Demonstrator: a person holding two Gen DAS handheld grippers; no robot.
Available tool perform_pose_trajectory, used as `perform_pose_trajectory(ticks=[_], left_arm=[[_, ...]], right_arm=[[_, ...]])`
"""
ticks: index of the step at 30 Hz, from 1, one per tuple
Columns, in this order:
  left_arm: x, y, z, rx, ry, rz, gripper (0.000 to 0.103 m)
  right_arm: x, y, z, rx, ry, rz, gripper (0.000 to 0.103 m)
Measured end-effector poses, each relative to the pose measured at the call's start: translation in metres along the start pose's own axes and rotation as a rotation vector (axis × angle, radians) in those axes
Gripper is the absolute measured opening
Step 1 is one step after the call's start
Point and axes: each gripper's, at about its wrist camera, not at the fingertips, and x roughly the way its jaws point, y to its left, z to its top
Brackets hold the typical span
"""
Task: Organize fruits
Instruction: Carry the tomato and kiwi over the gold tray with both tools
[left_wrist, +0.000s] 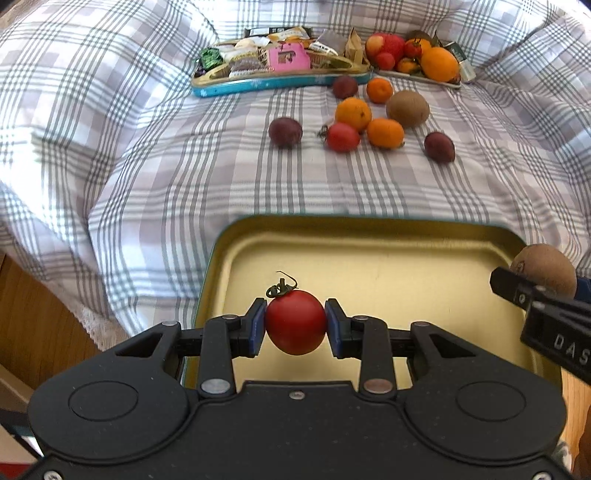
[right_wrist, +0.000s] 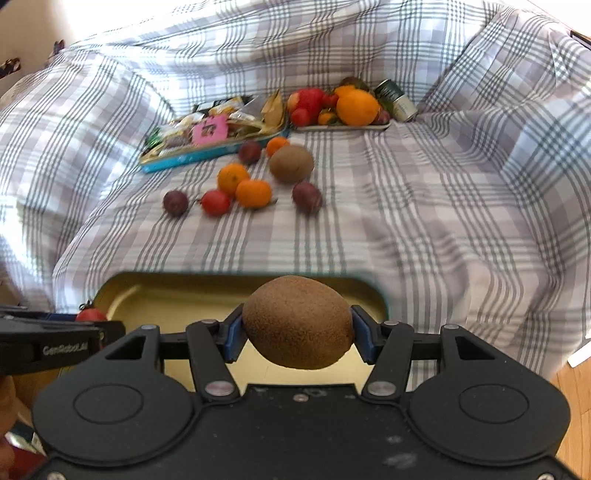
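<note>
A tomato (left_wrist: 295, 321) is pinched by the left gripper (left_wrist: 295, 323) (gold tin (left_wrist: 369, 229) beneath); a kiwi (right_wrist: 297, 321) is clamped by the right gripper (right_wrist: 297, 326).

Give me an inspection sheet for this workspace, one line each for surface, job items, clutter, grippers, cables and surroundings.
Surface: rumpled plaid cloth.
Job's things: empty tin tray nearest; loose fruit on cloth; piled fruit tray at the back.
Clutter: blue tin of wrapped snacks; can beside the fruit tray.
Grippers: left gripper shut on tomato; right gripper shut on kiwi; both over the empty tray.
Cables: nothing seen.
Surroundings: wood floor.
</note>
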Motion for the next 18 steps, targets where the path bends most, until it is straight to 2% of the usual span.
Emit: perform_pose_trajectory(ticks=[8, 18], left_arm=[[-0.003, -0.002, -0.023, -0.018, 0.045, -0.013, 0.042], [0.013, -0.001, -0.032, -0.044, 0.126, -0.029, 0.042]], right_arm=[[-0.016, 0.009, -0.023, -0.043, 0.018, 0.024, 0.059], [-0.005, 0.016, -0.033, -0.082, 0.094, 0.032, 0.059]])
